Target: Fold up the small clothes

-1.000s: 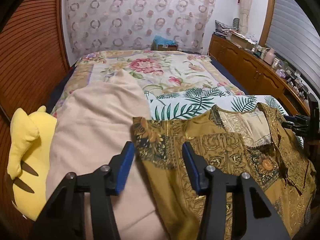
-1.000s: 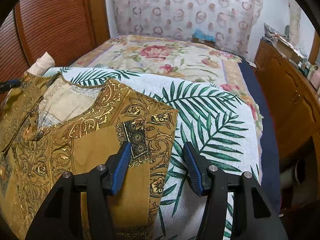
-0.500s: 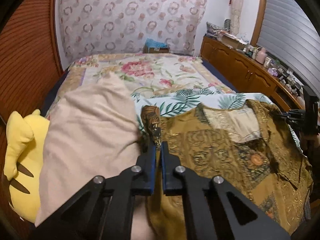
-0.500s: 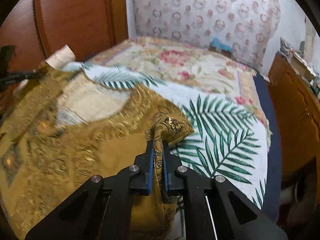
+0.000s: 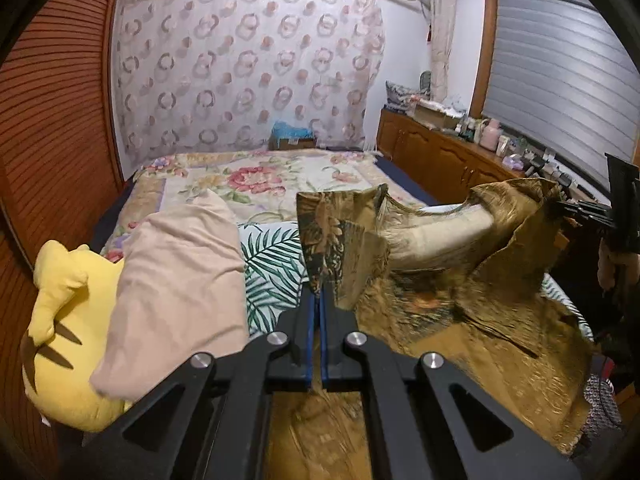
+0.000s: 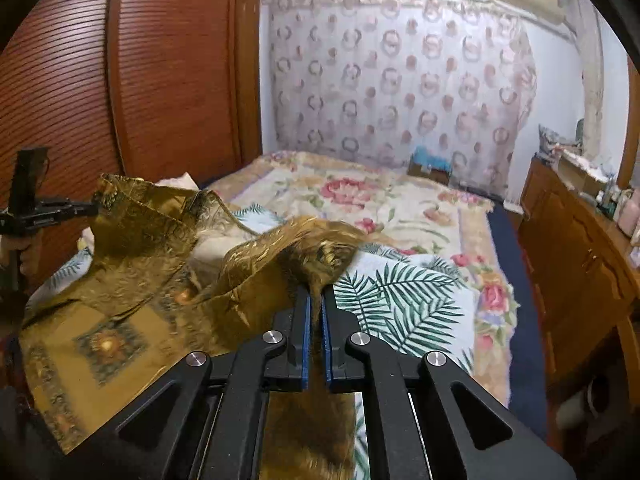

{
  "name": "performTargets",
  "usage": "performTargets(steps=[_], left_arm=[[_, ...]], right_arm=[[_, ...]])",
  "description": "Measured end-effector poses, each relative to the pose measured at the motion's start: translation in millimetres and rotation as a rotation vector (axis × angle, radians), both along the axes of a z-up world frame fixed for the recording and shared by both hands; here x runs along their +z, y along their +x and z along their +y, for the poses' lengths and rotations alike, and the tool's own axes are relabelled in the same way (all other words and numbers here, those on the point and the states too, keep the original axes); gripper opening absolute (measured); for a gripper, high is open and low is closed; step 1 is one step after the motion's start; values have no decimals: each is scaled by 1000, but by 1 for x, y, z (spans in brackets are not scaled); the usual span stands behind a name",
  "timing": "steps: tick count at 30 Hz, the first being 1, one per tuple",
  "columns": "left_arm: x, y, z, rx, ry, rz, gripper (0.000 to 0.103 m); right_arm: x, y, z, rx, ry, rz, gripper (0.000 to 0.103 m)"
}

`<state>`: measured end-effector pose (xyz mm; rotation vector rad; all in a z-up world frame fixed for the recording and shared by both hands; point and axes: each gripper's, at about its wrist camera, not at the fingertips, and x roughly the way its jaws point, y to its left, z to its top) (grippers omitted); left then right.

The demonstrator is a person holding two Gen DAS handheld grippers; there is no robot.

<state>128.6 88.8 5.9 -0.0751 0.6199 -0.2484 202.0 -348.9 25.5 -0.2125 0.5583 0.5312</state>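
left gripper (image 5: 319, 300) pinched tight on one top corner of the gold patterned garment (image 5: 460, 312), cloth running between the blue pads (image 5: 307, 332) and flaring up just past the tips; right gripper (image 6: 316, 304) likewise clamped on the opposite corner, fabric bunched between its pads (image 6: 306, 332) and hanging below them; garment top edge lifted off the bed between the two grippers, pale lining showing in the sag, lower part draped on the palm-leaf sheet (image 6: 404, 300); motion blur on the cloth; just left of the left gripper a beige cloth (image 5: 176, 280) lies over a yellow plush toy (image 5: 60, 320), close beside the garment, not touching as far as visible; beyond, floral bedspread (image 5: 248, 180), a blue item on a box (image 5: 292, 136) at the bed's far end, patterned curtain (image 5: 248, 72) behind; wooden cabinets with clutter (image 5: 452, 148) along the right, slatted wood wall (image 5: 52, 100) on the left
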Motion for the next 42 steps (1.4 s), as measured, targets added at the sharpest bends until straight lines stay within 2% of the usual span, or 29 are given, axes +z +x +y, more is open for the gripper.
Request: performTargets(steps=[3, 7, 14, 18, 21, 27, 33, 38, 40, 42], left_arm=[[8, -37, 0, 0, -11, -28, 0], [5, -70, -6, -18, -14, -26, 0], [-10, -74, -15, -17, 24, 13, 0], [-13, -71, -20, -15, 21, 16, 0], [-17, -68, -22, -10, 21, 24, 0], [-25, -61, -20, 0, 19, 42, 0], [-33, -56, -19, 3, 19, 59, 0], [-38, -51, -21, 1, 26, 69, 0], [-38, -52, -20, 5, 26, 65, 0], [-33, -55, -19, 7, 23, 49, 0]], right_arm=[[13, -31, -13, -15, 31, -19, 1], [8, -65, -23, -10, 32, 2, 0], [-20, -53, -12, -22, 28, 87, 2], [-45, -49, 14, 19, -38, 105, 46], [-68, -43, 30, 50, -95, 138, 50], [-98, -35, 56, 112, -224, 147, 50], [-109, -21, 75, 166, -236, 197, 50], [-123, -5, 77, 137, -262, 252, 48], [-126, 0, 74, 127, -272, 272, 15], [-123, -2, 69, 133, -270, 260, 4]])
